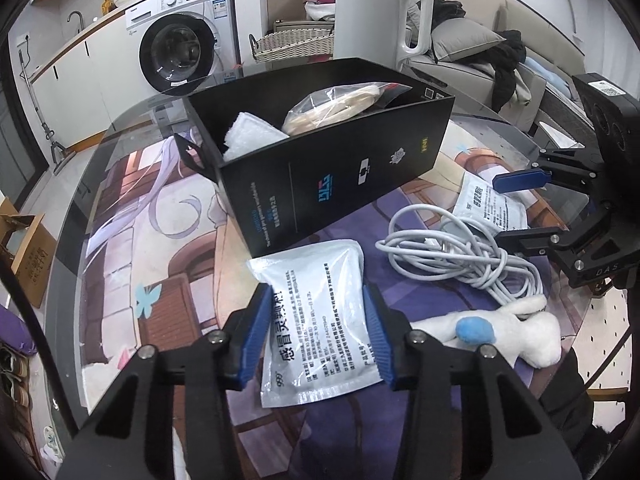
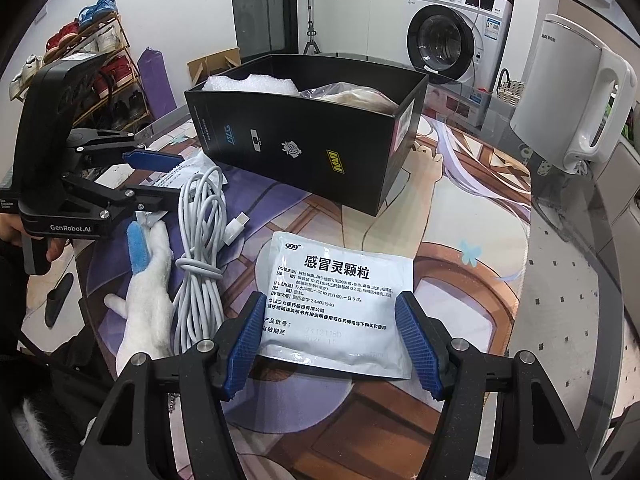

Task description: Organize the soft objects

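On my left feed, the left gripper (image 1: 318, 300) stands spread, its blue ribbed pads either side of a white foil medicine sachet with black print (image 1: 320, 344). The sachet lies flat on the printed table mat (image 1: 160, 240), just in front of the open black cardboard box (image 1: 340, 168). I can't tell whether the pads touch its edges.

On my right feed, the right gripper (image 2: 330, 304) is also spread, wider than the second white printed sachet (image 2: 340, 280) lying between its fingers.

Each feed also shows me the other tool side-on. The left feed has the right gripper (image 1: 500, 209) with its jaws apart over that second sachet (image 1: 490, 208). The right feed has the left gripper (image 2: 178, 176) parted over the first sachet (image 2: 188, 166).

The bundled white charging cable (image 1: 460, 256) lies between the two sachets, and the white plush toy with a blue patch (image 1: 520, 332) touches it. Only the right feed shows the cable's (image 2: 200, 280) loose plug end.

Inside the box I see a white foam sheet (image 1: 248, 132) and a clear plastic bag of beige material (image 1: 336, 108). The left feed looks deeper into it. A white electric kettle (image 1: 368, 16) stands behind the box.
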`<control>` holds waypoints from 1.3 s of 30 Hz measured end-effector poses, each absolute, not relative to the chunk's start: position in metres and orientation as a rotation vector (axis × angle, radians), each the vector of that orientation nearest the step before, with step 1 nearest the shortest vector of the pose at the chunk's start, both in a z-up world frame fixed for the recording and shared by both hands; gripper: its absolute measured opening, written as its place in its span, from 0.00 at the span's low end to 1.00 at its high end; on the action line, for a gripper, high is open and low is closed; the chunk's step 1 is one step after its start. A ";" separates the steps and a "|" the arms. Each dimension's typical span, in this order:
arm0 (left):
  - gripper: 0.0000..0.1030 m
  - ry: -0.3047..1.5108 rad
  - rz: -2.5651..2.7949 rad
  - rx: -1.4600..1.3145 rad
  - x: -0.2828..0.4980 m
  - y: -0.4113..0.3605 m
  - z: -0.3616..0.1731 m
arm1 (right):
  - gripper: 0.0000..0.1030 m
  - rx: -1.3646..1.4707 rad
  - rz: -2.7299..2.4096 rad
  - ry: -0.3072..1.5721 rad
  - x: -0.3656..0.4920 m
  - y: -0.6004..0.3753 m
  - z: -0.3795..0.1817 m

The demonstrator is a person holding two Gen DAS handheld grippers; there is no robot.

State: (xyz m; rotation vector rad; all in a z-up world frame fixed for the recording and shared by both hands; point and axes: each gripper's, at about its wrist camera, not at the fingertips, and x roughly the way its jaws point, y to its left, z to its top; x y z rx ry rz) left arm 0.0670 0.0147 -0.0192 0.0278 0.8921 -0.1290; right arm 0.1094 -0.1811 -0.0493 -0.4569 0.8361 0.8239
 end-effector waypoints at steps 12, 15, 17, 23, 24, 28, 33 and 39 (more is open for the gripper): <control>0.41 0.844 -0.169 -0.005 0.061 0.016 -0.004 | 0.48 -0.500 0.839 0.801 0.097 -0.177 -0.040; 0.41 0.835 -0.177 -0.011 0.060 0.016 -0.001 | 0.73 -0.487 0.801 0.802 0.102 -0.181 -0.040; 0.41 0.830 -0.177 -0.014 0.059 0.015 0.001 | 0.80 -0.464 0.802 0.814 0.105 -0.183 -0.041; 0.41 0.817 -0.179 -0.029 0.058 0.017 0.005 | 0.81 -0.449 0.768 0.864 0.112 -0.176 -0.050; 0.41 0.816 -0.177 -0.030 0.058 0.017 0.006 | 0.82 -0.443 0.761 0.867 0.112 -0.175 -0.052; 0.41 0.805 -0.173 -0.040 0.057 0.019 0.008 | 0.81 -0.440 0.753 0.874 0.115 -0.175 -0.054; 0.41 0.784 -0.173 -0.054 0.055 0.020 0.014 | 0.64 -0.455 0.790 0.854 0.110 -0.175 -0.051; 0.41 0.772 -0.174 -0.058 0.054 0.019 0.017 | 0.56 -0.455 0.814 0.839 0.108 -0.175 -0.050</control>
